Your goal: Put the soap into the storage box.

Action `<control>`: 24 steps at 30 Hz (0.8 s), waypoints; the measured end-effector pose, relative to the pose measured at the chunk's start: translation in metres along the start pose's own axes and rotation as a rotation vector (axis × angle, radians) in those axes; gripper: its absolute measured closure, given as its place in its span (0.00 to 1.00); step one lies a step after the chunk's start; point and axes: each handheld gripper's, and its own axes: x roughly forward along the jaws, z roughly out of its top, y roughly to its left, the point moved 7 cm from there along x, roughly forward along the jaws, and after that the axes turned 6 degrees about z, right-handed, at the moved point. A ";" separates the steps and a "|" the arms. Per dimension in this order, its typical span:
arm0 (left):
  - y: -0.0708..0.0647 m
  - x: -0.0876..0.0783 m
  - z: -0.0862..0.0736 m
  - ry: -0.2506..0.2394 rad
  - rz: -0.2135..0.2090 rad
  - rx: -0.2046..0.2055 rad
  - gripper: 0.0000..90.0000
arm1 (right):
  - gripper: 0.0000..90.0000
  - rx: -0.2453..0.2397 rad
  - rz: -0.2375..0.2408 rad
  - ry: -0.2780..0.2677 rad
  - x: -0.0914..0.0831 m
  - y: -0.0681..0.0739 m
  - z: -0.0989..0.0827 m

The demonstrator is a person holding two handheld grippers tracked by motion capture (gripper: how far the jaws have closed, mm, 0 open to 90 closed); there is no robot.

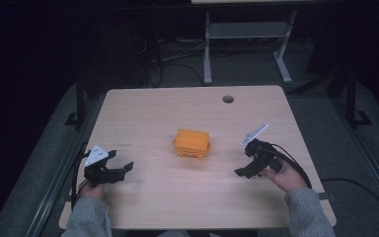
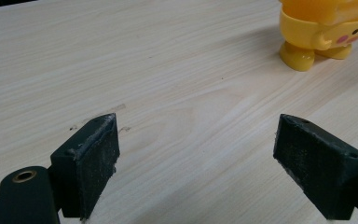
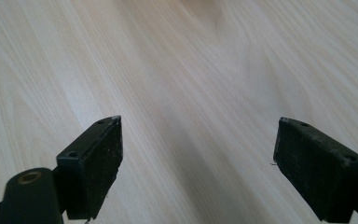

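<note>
Bench (image 1: 153, 197): pale wood, taking up the centre of the high view; a round cable hole (image 1: 228, 98) sits near its far edge, upper centre of the frame.
Yellow toy (image 1: 192, 143): a small orange-yellow plastic figure standing on stubby feet in the middle of the bench, between the two grippers and well apart from both; in the left gripper view it stands at the upper right of the frame (image 2: 326, 32), with a pink cheek spot showing (the face is too small to read further).
Left hand-held gripper (image 1: 121, 170): lower left of the high view, jaws spread wide, nothing between them, pointed toward the toy; bare bench lies between its pads (image 2: 98, 158).
Right hand-held gripper (image 1: 243, 172): lower right of the high view, jaws likewise spread wide and empty, over bare wood (image 3: 191, 116).
Step in hand: by my reading, the approach, before any contact; neither gripper touches the toy.
Next move: probably one gripper travels inward to the toy and straddles its body with the jaws kept wide, then closes gently (the rounded plastic may slip or tip).
</note>
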 end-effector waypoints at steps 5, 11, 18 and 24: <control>0.000 0.000 -0.001 0.006 -0.001 0.010 0.15 | 0.17 0.022 -0.001 -0.010 -0.002 0.002 -0.011; 0.000 0.001 -0.001 0.010 0.002 0.010 0.15 | 0.17 0.041 -0.010 -0.022 -0.005 0.004 -0.029; -0.002 0.001 -0.001 0.005 -0.007 -0.002 0.15 | 0.17 0.076 -0.016 -0.041 -0.007 0.005 -0.046; -0.002 0.001 -0.001 0.005 -0.005 0.002 0.15 | 0.16 0.102 -0.035 -0.070 -0.009 0.010 -0.060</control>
